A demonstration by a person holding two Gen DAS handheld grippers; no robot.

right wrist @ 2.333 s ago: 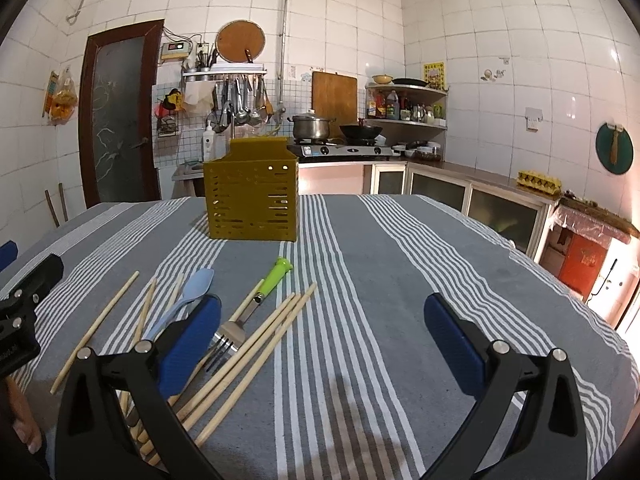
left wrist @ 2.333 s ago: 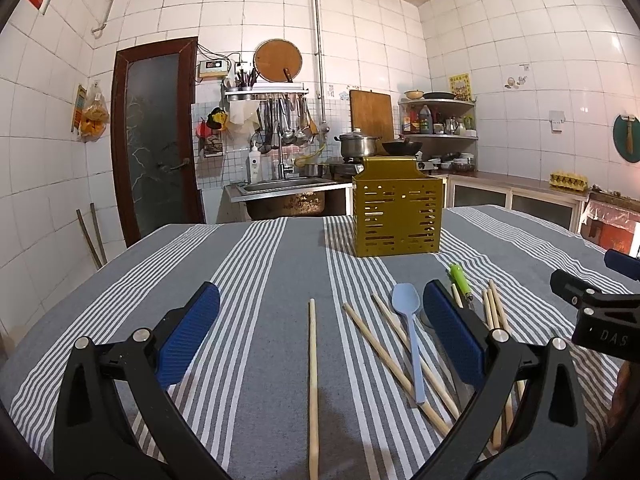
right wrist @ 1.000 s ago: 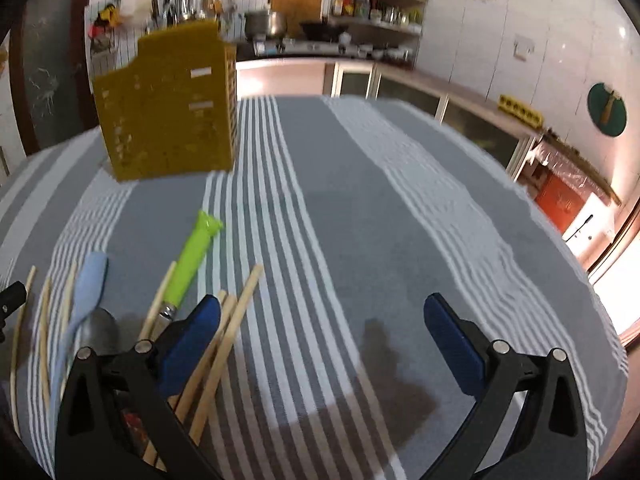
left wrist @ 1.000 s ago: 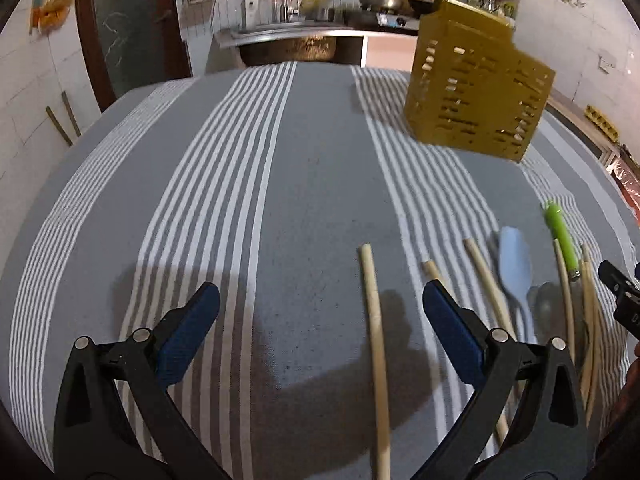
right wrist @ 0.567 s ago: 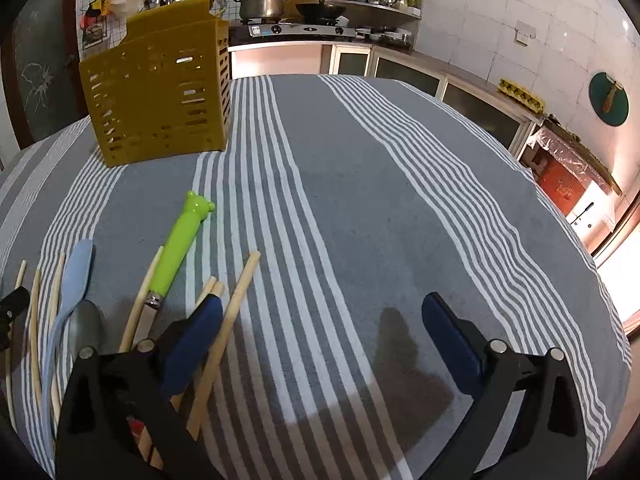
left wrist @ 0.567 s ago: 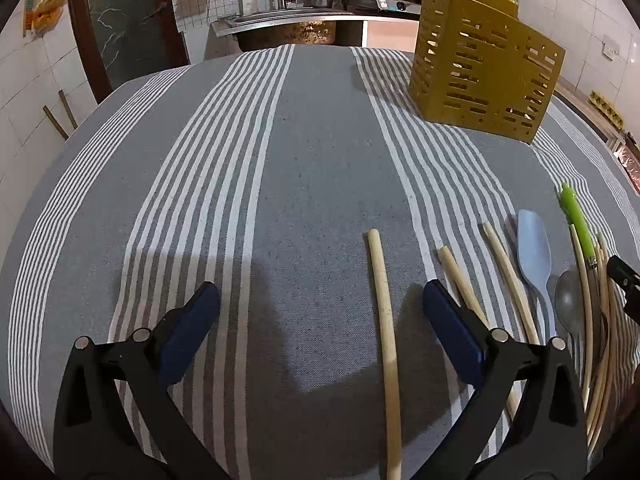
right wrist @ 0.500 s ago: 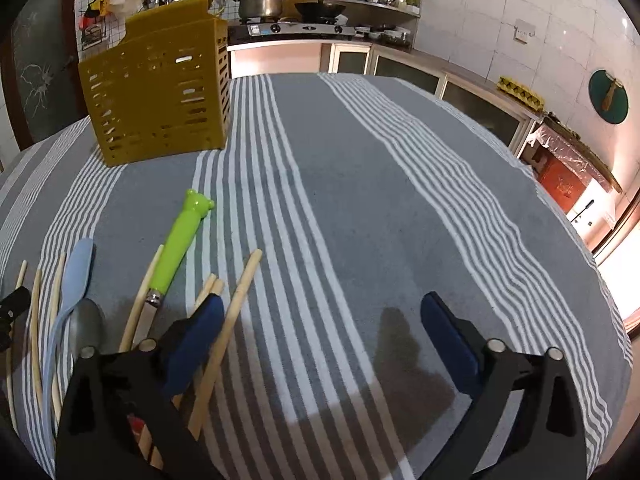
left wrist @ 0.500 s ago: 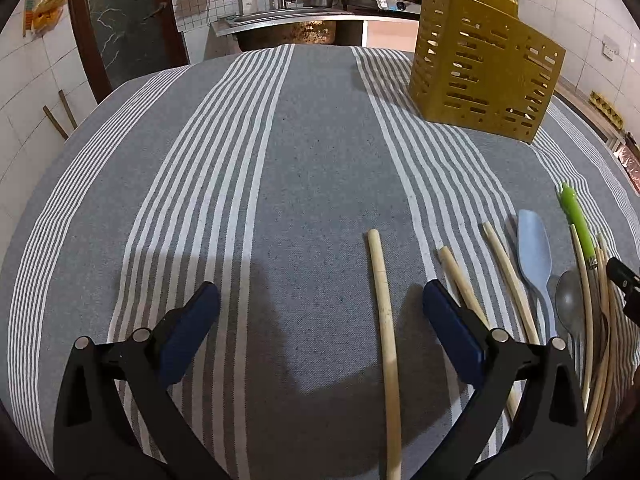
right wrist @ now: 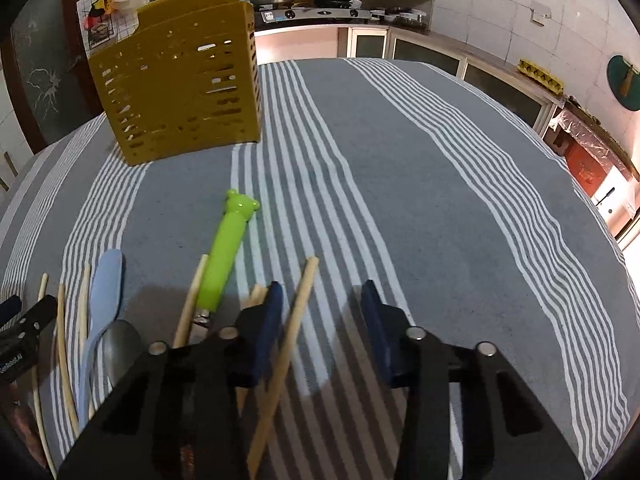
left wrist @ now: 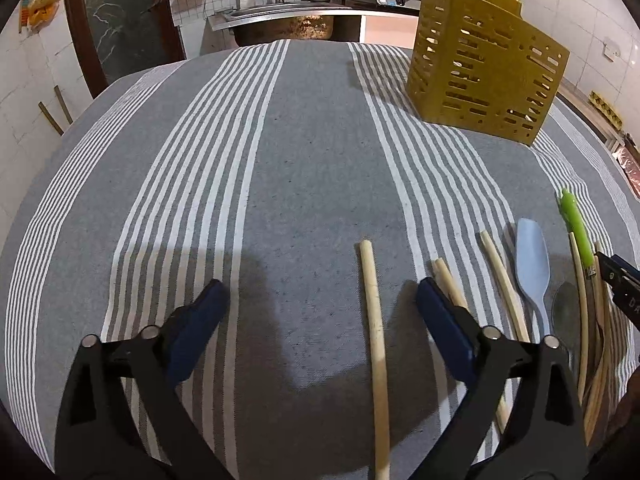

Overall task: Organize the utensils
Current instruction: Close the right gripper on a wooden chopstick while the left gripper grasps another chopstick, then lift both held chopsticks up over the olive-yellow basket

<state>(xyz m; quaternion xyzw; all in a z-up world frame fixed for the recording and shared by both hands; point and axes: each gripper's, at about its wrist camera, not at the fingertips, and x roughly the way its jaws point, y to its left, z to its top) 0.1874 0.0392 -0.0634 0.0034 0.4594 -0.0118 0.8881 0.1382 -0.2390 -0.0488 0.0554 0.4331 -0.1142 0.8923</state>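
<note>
The left gripper [left wrist: 320,308] tilts steeply down toward the bench, its jaws wide apart and closing slightly. The right gripper [right wrist: 322,312] tilts down likewise, its jaws closing quickly, now about a third apart.

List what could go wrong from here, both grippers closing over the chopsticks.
1. Right gripper: jaws closing with one chopstick between them, hard against the left jaw; it may pivot or slip out.
2. Left gripper: its chopstick sits off-centre, so the closing jaws may roll it.
</note>
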